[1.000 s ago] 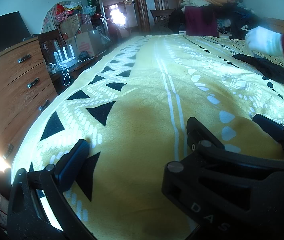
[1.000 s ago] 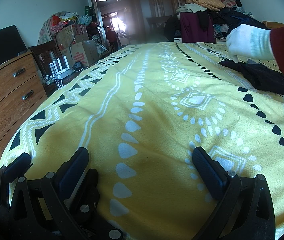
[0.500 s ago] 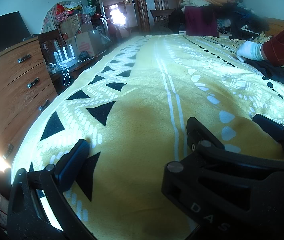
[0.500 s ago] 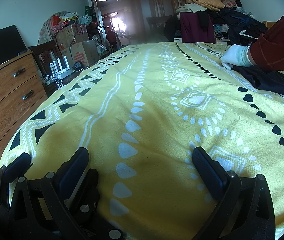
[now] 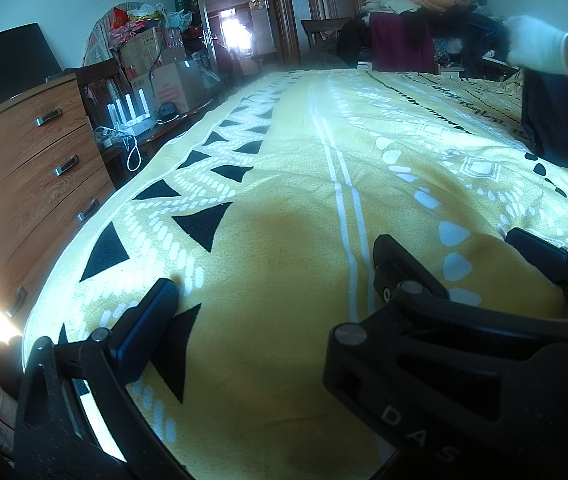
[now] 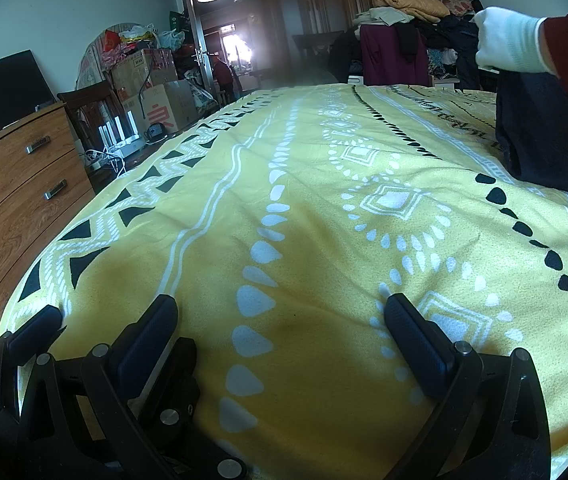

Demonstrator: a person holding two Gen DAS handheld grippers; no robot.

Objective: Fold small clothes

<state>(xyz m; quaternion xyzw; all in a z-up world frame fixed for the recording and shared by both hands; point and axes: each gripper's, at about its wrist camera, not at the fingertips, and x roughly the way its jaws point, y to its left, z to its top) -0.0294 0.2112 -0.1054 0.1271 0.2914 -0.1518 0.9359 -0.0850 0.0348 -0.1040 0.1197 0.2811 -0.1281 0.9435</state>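
A dark garment [image 5: 555, 120] [image 6: 543, 140] hangs at the far right over the yellow patterned bedspread [image 5: 284, 168] [image 6: 303, 200]. A person's white-gloved hand [image 5: 535, 48] [image 6: 507, 40] with a red sleeve holds it by the top edge, and its lower part rests on the bed. My left gripper [image 5: 276, 276] lies open on the bedspread near the foot edge with nothing between its fingers. Just to its right, my right gripper [image 6: 280, 308] rests on the bed, also open and empty. Both grippers are far from the garment.
A wooden chest of drawers [image 5: 24, 168] [image 6: 12, 184] stands left of the bed, with a dark screen on top. Cardboard boxes [image 6: 156, 96], a white router and cables sit beyond it. A chair piled with clothes [image 6: 395, 40] stands past the far end.
The gloved hand has risen from the bed and lifted the dark garment, which lay flat before. Neither gripper has moved.
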